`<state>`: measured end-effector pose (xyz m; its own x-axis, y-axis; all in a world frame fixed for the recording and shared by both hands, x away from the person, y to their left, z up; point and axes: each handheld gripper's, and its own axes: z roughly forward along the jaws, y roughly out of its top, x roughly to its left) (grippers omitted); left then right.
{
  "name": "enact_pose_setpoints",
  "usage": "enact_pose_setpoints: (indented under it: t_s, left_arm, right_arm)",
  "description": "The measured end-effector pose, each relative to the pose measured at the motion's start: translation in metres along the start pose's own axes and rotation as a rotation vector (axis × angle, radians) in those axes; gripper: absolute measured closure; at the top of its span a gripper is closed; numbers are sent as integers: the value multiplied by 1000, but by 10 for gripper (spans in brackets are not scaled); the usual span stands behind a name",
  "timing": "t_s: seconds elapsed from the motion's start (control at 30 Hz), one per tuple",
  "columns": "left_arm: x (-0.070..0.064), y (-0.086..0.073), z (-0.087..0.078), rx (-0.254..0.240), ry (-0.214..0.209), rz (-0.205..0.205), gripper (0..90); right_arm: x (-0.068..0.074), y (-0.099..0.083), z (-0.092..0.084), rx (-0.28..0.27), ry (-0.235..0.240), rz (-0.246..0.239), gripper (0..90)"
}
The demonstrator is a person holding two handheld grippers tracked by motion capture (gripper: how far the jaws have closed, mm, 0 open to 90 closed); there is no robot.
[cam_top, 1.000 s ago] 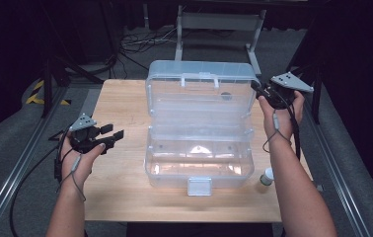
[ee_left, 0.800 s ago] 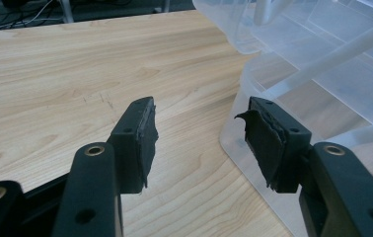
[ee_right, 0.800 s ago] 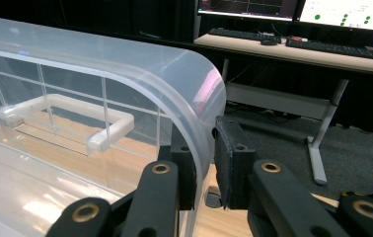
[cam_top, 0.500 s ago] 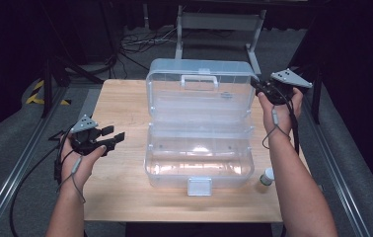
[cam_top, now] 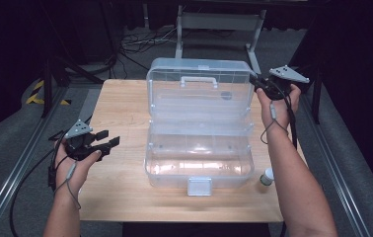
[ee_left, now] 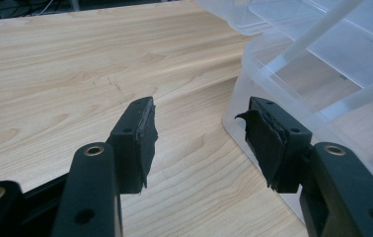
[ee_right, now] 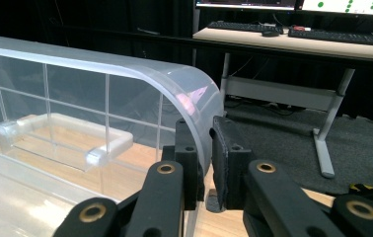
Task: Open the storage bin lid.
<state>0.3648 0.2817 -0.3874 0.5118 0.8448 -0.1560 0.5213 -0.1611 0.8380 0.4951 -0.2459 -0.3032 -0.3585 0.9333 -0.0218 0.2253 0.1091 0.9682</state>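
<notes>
Right gripper [cam_top: 254,81], at the upper right of the high view, pinches the right edge of the raised lid [cam_top: 199,86] of a clear plastic box [cam_top: 198,153]; its jaws have just been closing, with the lid's curved wall [ee_right: 202,106] between the pads. Left gripper [cam_top: 106,139], at the lower left, hovers over the table [cam_top: 120,98] with jaws spread and nothing between them, just beside the box's left wall [ee_left: 273,84]. The box stands open at the centre of the table, handle [cam_top: 199,80] uppermost. A small white-capped bottle [cam_top: 267,177] stands near its lower right corner.
</notes>
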Motion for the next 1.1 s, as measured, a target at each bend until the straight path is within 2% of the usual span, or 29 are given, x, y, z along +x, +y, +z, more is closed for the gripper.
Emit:
enact_pose_setpoints:
  t_s: [0.3, 1.1]
  left_arm:
    - [1, -4, -3, 7, 7, -4, 454]
    - [2, -8, 0, 25, -1, -8, 450]
  right_arm:
    - [-5, -1, 9, -5, 12, 6, 824]
    - [-14, -1, 34, 33, 18, 39, 830]
